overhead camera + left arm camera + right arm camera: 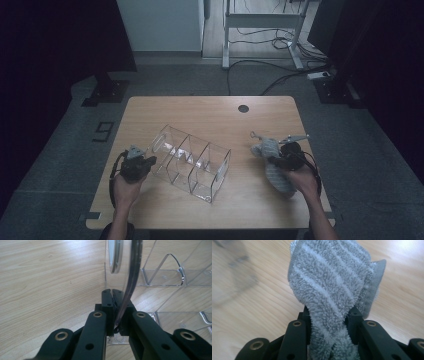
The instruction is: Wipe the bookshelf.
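1. The left hand-held gripper was clamped on the wall of a clear organizer, lower left of centre on the surface; its see-through walls were hard to trace.
2. The organizer's long axis ran from upper left to lower right.
3. The right hand-held gripper pinched a grey cloth, whose lower end was cut off.

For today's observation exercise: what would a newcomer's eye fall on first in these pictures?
Probably the clear acrylic organizer lying aslant mid-table, its end wall pinched by the left gripper. Next, the fluffy grey striped cloth clamped in the right gripper near the right edge of the wooden table.
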